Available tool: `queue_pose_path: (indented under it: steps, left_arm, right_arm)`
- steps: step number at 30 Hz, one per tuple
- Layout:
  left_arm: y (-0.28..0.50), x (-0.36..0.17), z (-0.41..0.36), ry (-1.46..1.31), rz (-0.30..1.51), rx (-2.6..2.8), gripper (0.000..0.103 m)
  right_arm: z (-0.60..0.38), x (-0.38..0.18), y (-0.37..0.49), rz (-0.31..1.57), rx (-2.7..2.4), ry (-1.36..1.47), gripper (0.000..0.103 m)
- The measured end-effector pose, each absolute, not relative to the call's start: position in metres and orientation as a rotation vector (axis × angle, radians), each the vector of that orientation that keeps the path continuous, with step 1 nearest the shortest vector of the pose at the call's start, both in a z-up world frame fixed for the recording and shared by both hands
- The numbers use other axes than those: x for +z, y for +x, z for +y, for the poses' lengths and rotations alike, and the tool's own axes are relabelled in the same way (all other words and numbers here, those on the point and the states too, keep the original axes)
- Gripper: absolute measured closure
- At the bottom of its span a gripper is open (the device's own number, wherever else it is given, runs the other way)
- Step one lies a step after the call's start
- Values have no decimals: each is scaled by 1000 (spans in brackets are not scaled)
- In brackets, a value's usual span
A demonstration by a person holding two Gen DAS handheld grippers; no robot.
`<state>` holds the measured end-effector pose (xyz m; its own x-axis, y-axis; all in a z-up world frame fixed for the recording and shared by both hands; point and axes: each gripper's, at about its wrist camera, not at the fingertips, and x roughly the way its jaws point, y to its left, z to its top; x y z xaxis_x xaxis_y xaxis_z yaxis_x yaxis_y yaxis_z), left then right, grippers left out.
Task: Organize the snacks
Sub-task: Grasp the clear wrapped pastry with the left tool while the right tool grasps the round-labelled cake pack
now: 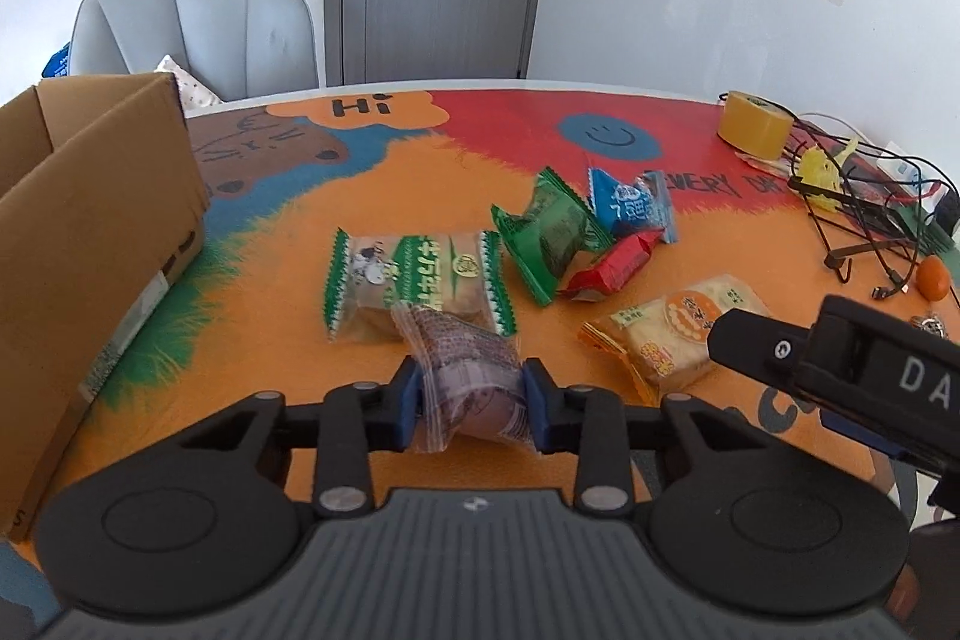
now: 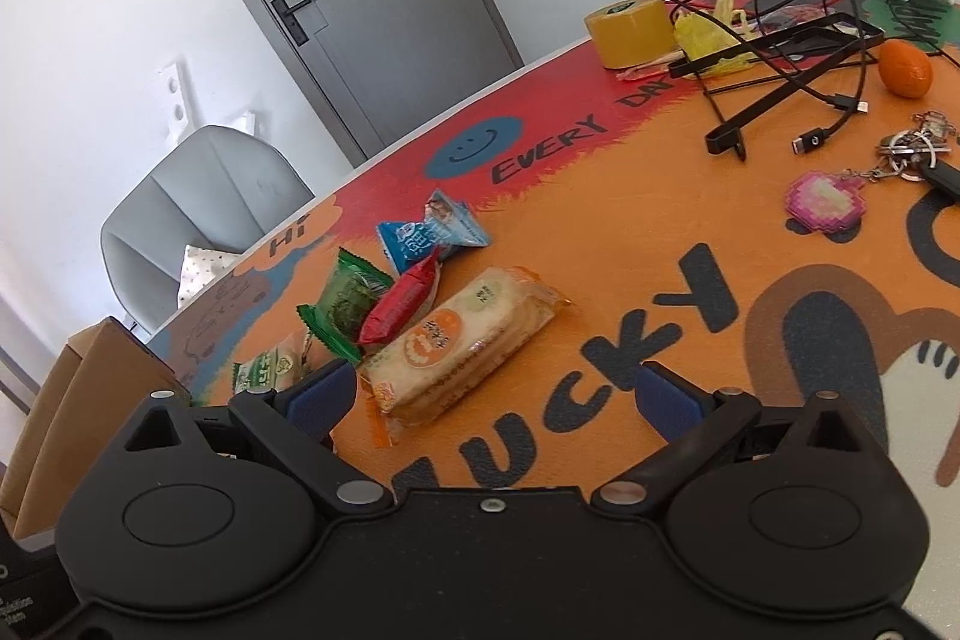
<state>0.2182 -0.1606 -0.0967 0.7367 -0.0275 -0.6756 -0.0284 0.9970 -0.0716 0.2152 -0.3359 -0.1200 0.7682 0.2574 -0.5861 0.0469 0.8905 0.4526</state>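
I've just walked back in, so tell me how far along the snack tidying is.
Early on. Nothing visibly packed yet: the cardboard box interior can't be seen. In hand: the left gripper is clamped on a purple-printed snack pouch. The right gripper is open near the orange cracker pack. Left on the table: that pack, the green-and-white cake packet, green packet, red packet and blue packet.

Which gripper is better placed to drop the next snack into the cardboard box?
Left. The left gripper is already shut on the purple snack packet, and the cardboard box sits on its side. The right gripper is open and empty, near the orange cracker pack.
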Motion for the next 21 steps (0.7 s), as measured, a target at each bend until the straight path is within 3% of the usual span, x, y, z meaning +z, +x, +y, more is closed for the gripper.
queue_pose_path:
  steps: [10,21]
  left_arm:
    - [218,-84,-124,-155,711,26,79]
    - [220,-84,-101,-220,714,20,80]
  right_arm:
    - [-312,-120,237,734,74,414,5]
    - [-283,-122,263,757,0,307,5]
